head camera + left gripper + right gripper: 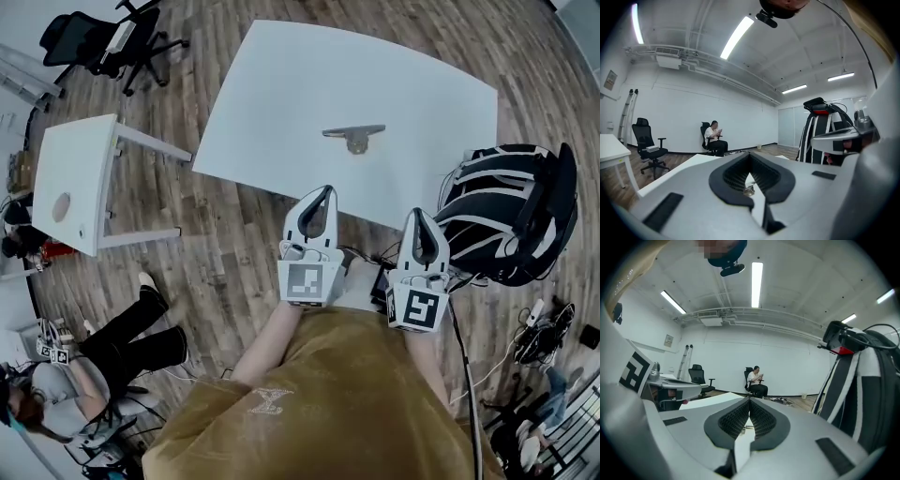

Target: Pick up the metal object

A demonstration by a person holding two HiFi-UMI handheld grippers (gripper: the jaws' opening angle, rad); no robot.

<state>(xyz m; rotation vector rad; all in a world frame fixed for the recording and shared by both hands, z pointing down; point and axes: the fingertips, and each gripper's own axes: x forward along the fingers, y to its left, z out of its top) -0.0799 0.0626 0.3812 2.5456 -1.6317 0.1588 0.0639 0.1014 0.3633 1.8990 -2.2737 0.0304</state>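
Lying near the middle of the white table [281, 94], the metal object [353, 137] sits untouched. Both the left gripper [322, 195] and the right gripper [421, 217] hover just off the table's near edge, jaws pressed together on nothing.

two tools, the left tool [322, 195] and the right tool [419, 217]. one metal object [354, 137]. two white tabletops, a big tabletop [272, 94] and a small tabletop [82, 164]. two empty chairs, a black chair [92, 39] and a striped chair [506, 216]. one seated person [112, 361].
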